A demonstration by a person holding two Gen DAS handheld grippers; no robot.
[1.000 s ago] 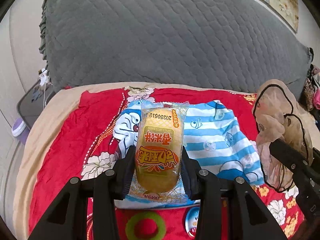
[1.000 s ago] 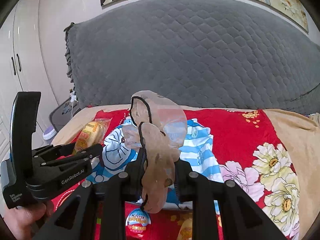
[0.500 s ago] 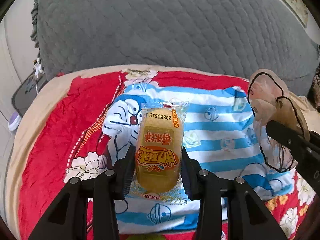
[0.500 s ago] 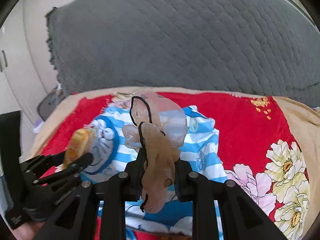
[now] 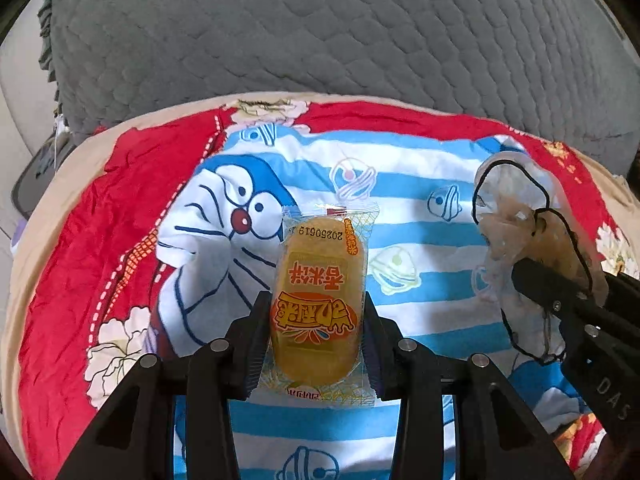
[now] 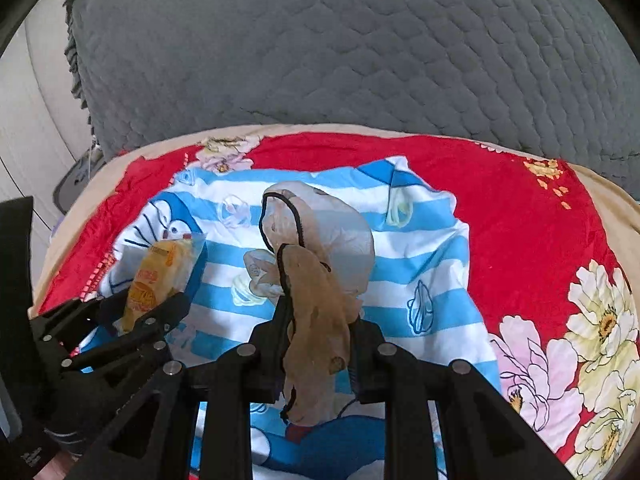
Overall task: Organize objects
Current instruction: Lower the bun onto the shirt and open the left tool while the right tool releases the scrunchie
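My left gripper [image 5: 316, 316] is shut on a yellow wrapped snack cake [image 5: 318, 300] and holds it upright above a blue-and-white striped Doraemon cloth [image 5: 400, 208]. The cake also shows in the right wrist view [image 6: 160, 272], with the left gripper [image 6: 136, 316] at lower left. My right gripper [image 6: 314, 332] is shut on a crumpled beige sheer bag with a black cord [image 6: 316, 280], held above the same cloth [image 6: 420, 248]. The bag [image 5: 516, 232] and right gripper [image 5: 560, 296] show at the right of the left wrist view.
The cloth lies on a red floral blanket [image 5: 80, 264] over a bed. A large grey quilted headboard cushion [image 6: 340, 52] stands behind. A grey item [image 5: 36, 172] sits off the bed's left edge.
Both grippers moved forward over the striped cloth with their loads still held. The green ring and the small egg toy near the front dropped out of view.
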